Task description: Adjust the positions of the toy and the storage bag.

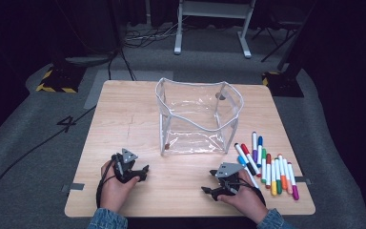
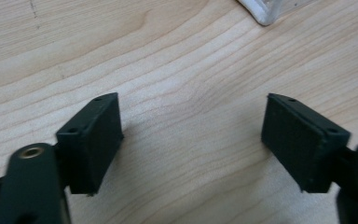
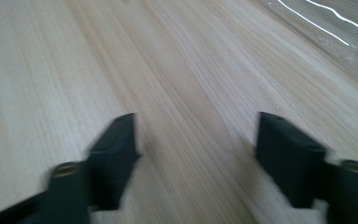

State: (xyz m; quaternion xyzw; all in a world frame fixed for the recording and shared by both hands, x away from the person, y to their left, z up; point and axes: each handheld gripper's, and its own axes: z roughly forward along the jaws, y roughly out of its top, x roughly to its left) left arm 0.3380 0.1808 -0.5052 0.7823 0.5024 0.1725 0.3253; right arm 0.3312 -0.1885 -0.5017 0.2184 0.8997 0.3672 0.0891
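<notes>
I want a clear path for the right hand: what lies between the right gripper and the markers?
Nothing: in the high view the right gripper sits just left of the markers, with bare wooden table between, jaws open and empty.

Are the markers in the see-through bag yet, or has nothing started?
Nothing looks done so far. The clear bag stands open on the wooden table with no markers inside, though a small dark speck sits near its front corner. All the markers lie in a row beside the bag. The left claw and right claw are open and hold nothing. Every marker is left to move.
</notes>
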